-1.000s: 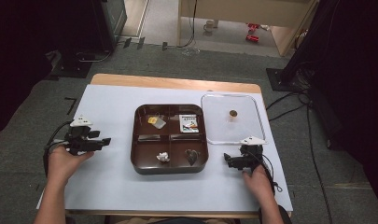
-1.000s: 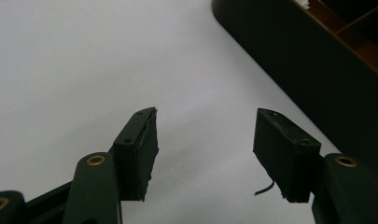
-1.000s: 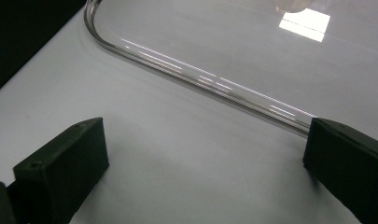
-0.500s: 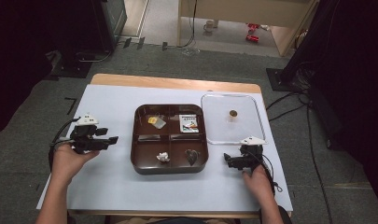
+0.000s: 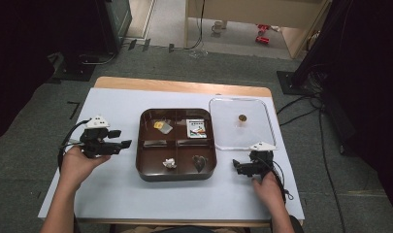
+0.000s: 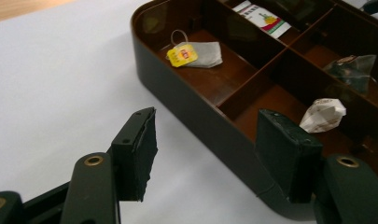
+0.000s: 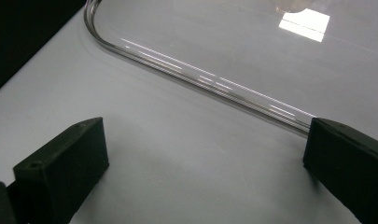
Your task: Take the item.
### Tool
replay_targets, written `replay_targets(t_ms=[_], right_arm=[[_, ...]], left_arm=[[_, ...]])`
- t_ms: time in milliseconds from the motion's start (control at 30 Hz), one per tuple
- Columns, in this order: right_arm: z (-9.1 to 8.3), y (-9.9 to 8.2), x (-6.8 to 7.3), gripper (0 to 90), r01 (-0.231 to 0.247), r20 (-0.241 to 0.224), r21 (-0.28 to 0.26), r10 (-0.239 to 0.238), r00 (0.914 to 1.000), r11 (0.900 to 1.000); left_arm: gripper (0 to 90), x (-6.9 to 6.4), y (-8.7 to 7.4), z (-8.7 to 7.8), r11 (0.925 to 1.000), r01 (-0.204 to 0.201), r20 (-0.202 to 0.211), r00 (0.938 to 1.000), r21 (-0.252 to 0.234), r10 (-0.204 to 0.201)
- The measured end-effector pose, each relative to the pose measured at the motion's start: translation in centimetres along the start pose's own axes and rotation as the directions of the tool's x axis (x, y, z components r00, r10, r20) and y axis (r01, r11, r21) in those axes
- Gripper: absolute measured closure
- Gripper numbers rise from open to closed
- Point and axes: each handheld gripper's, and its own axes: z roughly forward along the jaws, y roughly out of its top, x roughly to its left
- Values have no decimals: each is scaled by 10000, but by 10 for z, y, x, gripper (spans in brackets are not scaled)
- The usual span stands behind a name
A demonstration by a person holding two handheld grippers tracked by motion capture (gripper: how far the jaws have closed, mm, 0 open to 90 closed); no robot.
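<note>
Here, a big white mat (image 5: 116,189) covers the table (image 5: 184,86). In the middle of the mat sits a dark brown tray (image 5: 176,144) with four boxes in it. Just right of the tray lies a clear lid (image 5: 240,124), flat on the mat, with a small brown knob (image 5: 241,117) on top.

The left gripper (image 5: 117,144) is in the person's left hand (image 5: 77,162), on the left side of the mat, near the tray but not touching it. Its jaws point at the tray's left wall. In the left gripper view the jaws stand wide apart with nothing between them, and the tray's near corner shows just past them. The right gripper (image 5: 236,168) is in the right hand (image 5: 268,187), near the lid's front edge and beside the tray's right front corner. In the right gripper view its jaws are wide too, with only bare mat between them, and the lid's rounded rim runs just ahead.

In the tray, the back left box holds a tea bag (image 6: 201,54) with a yellow tag (image 6: 182,55). The back right box holds a white packet (image 6: 262,18) with a picture on it. The front left box holds a small crumpled white wrapper (image 6: 324,114). The front right box holds a darker, shiny wrapper (image 6: 354,70), maybe see-through, though it is hard to tell.
</note>
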Motion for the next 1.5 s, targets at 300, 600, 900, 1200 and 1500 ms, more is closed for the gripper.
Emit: replay_targets(t_ms=[300, 600, 900, 1200, 1500], right_arm=[[0, 0, 0, 0, -3, -1, -2, 3, 10000, 10000], [0, 0, 0, 0, -1, 0, -4, 1, 10000, 10000], [0, 0, 0, 0, 0, -2, -5, 0, 10000, 10000], [0, 0, 0, 0, -3, -2, -7, 3, 10000, 10000], [0, 0, 0, 0, 14, -2, -11, -14, 10000, 10000]], left_arm=[[388, -13, 9, 6, 9993, -345, 351, 9988, -108, 348], [385, -25, 17, 13, 9976, -604, 638, 9960, -338, 625], [386, -40, 21, 23, 9932, -1050, 883, 9901, -503, 1092], [403, -55, 23, 39, 9875, -1509, 1153, 9811, -451, 1551], [414, -67, 24, 52, 9819, -1878, 1468, 9709, -230, 1892]])
